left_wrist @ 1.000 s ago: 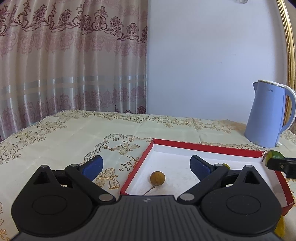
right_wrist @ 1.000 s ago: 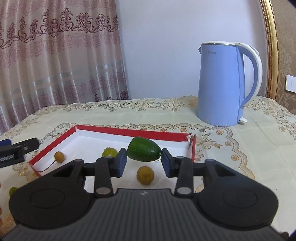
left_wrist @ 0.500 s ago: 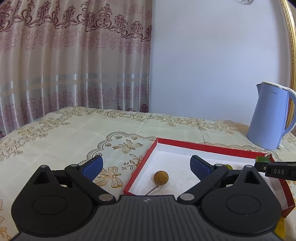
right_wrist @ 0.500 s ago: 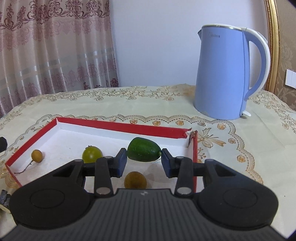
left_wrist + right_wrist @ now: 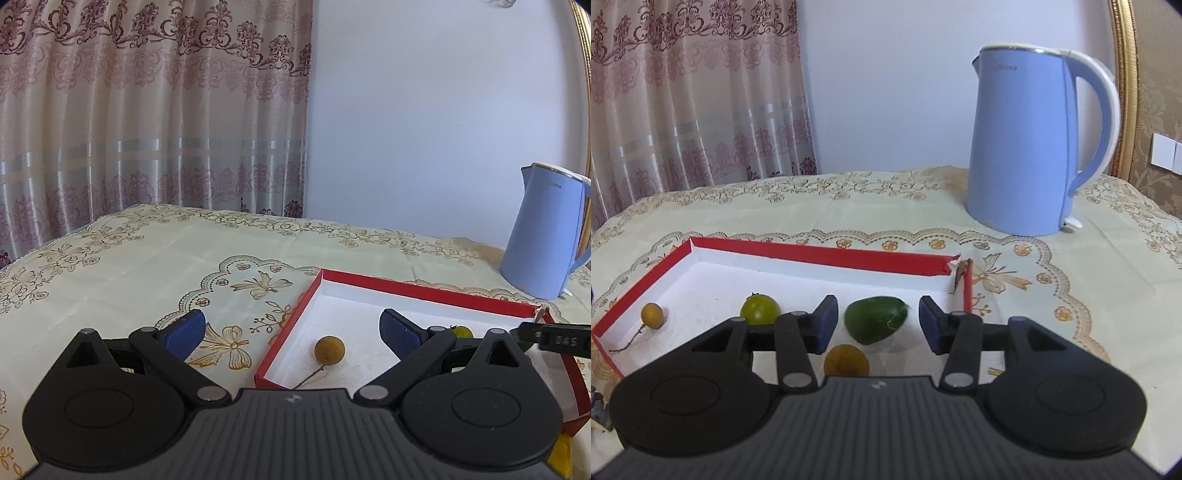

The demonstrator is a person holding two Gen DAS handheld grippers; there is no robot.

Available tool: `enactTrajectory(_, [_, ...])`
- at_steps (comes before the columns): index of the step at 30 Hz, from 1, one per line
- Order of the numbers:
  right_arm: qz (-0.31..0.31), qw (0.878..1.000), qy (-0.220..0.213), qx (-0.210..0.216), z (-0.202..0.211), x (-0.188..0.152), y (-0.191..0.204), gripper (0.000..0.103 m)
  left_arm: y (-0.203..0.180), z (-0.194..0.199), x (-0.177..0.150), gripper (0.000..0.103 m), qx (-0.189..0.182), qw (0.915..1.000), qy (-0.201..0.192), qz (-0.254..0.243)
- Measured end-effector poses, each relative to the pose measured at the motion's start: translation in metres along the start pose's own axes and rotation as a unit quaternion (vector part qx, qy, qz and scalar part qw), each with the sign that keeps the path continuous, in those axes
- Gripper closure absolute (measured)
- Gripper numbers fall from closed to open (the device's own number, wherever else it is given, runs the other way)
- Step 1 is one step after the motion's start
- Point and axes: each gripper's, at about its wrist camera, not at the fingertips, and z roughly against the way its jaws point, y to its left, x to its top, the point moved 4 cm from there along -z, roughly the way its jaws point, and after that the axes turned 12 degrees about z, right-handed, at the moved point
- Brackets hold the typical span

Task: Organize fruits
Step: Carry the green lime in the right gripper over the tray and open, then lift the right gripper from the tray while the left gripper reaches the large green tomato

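One kettle (image 5: 1030,147) stands behind one red tray (image 5: 820,254). The tray holds four fruits: one avocado (image 5: 875,323), one tomato (image 5: 761,308), two longans (image 5: 653,314). The right gripper (image 5: 877,323), tilted down, is opening, its pads clear of the avocado between them. The left gripper (image 5: 291,328) is spread wide, empty.

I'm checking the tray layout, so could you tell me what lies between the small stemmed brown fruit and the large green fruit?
In the right wrist view, a yellow-green round fruit sits between the stemmed brown fruit and the large green fruit.

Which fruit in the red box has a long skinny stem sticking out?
The small brown round fruit in the red box's left corner. A thin stem trails from it; the green tomato, dark green fruit and other brown fruit show none.
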Motion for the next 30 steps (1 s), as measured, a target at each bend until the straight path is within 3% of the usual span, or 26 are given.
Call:
enactTrajectory(4, [-0.012,1.000,-0.024,0.000,0.034,-0.003,-0.003,0.044,0.000,0.000,0.000,0.002,-0.002,1.0000,0.000,0.003])
enactTrajectory(8, [-0.028,0.998,-0.061,0.006,0.080,-0.014,-0.002,0.038,0.002,0.001,0.002,0.002,0.003,0.9999,-0.006,0.008])
enactTrajectory(10, [-0.034,0.996,-0.078,0.005,0.101,-0.023,0.004,0.027,0.003,0.003,0.005,0.002,0.009,0.9997,-0.016,0.013])
enactTrajectory(18, [-0.032,0.994,-0.089,-0.054,0.136,-0.071,0.030,0.002,0.018,0.025,0.017,0.002,-0.015,0.9995,0.014,0.023])
enactTrajectory(21, [-0.020,0.994,-0.078,-0.074,0.134,-0.080,0.032,0.000,0.030,0.046,0.013,0.002,-0.027,0.9996,0.009,-0.004])
enactTrajectory(24, [-0.033,0.995,-0.076,-0.061,0.131,-0.087,0.029,0.000,0.041,0.060,0.000,0.002,-0.043,0.9982,0.010,-0.040])
enactTrajectory(27, [-0.049,0.995,-0.075,-0.051,0.131,-0.089,0.023,0.000,0.040,0.068,-0.019,0.002,-0.098,0.9896,0.032,-0.100])
enactTrajectory(30, [-0.066,0.994,-0.076,-0.044,0.130,-0.091,0.018,0.000,0.033,0.079,-0.036,0.002,-0.134,0.9783,0.029,-0.156])
